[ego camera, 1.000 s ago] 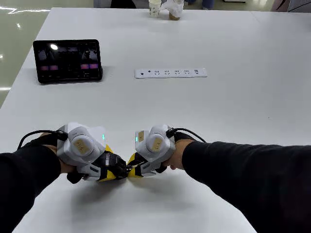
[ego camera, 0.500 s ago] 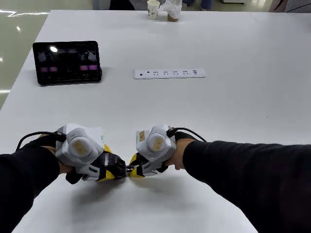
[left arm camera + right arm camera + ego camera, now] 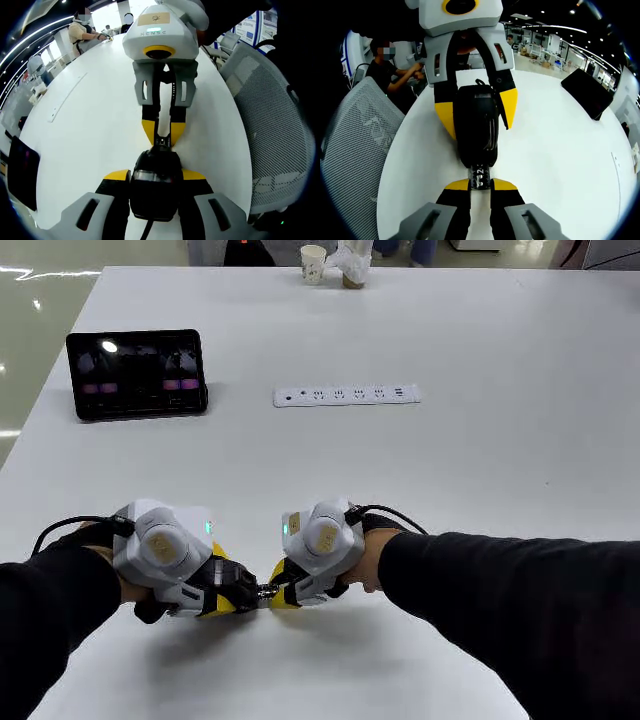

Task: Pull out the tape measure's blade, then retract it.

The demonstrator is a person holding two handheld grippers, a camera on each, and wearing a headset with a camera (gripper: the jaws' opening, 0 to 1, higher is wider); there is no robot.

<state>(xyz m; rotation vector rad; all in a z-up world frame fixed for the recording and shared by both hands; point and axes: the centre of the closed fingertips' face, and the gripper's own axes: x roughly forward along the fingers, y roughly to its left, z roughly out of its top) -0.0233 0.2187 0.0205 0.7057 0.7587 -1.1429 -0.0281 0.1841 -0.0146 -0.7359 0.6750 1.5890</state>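
The black tape measure (image 3: 155, 192) sits between the yellow tips of my left gripper (image 3: 155, 175), which is shut on its case. A very short length of blade (image 3: 480, 176) with printed marks sticks out of the tape measure (image 3: 476, 125). My right gripper (image 3: 480, 185) is shut on that blade end. In the head view the left gripper (image 3: 235, 592) and right gripper (image 3: 272, 592) point at each other, almost tip to tip, just above the white table (image 3: 450, 470) near its front edge. The tape measure (image 3: 238, 582) is mostly hidden by the jaws there.
A dark tablet (image 3: 137, 373) stands at the left of the table. A white power strip (image 3: 346, 396) lies in the middle, and paper cups (image 3: 314, 262) stand at the far edge. A grey mesh chair (image 3: 270, 125) is beside the table.
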